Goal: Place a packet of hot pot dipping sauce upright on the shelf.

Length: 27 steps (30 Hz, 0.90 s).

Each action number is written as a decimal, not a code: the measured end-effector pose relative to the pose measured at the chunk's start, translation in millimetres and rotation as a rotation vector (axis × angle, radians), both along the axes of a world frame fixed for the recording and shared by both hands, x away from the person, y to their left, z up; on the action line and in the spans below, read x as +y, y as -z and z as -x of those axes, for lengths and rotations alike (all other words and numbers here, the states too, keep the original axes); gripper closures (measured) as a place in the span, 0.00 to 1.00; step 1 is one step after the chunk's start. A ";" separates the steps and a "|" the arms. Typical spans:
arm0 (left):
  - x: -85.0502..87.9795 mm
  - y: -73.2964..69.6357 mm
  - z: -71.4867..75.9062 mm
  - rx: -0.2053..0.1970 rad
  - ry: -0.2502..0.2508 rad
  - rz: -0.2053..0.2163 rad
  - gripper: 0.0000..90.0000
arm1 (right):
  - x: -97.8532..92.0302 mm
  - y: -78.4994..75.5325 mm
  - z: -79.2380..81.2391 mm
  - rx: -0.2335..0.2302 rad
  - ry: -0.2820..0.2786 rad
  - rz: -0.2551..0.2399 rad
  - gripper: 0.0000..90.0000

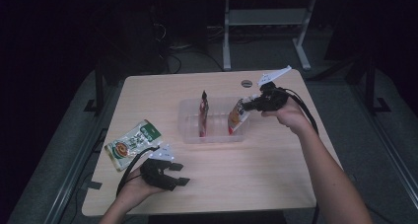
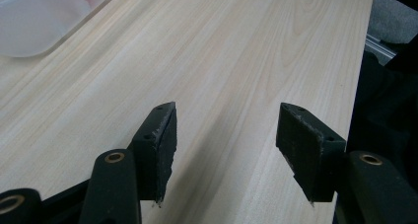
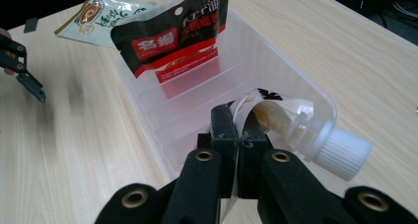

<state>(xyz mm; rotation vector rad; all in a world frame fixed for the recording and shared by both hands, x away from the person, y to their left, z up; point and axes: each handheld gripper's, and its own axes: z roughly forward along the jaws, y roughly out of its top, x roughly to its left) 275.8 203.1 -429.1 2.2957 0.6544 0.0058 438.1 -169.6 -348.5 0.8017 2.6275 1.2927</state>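
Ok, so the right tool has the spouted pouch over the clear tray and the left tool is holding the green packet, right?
Not quite. The left tool is open and holds nothing, as the left gripper view shows; the green packet lies on the table. The right tool does grip the spouted pouch over the clear tray.

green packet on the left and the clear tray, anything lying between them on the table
Nothing. In the high view, bare wood separates the green packet from the clear tray; the open left gripper sits nearer the person, off that stretch.
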 end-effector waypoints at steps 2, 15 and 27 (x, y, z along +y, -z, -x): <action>-0.1 -0.1 0.1 0.000 0.001 -0.001 0.45 | 0.9 1.9 -1.5 0.007 0.004 -0.008 0.98; -0.3 0.8 -0.4 0.003 0.006 -0.003 0.45 | 10.9 12.7 -6.1 0.044 0.011 -0.040 0.97; -2.7 2.1 1.3 0.009 0.006 0.004 0.44 | 19.2 17.0 -5.0 0.058 0.011 -0.052 0.80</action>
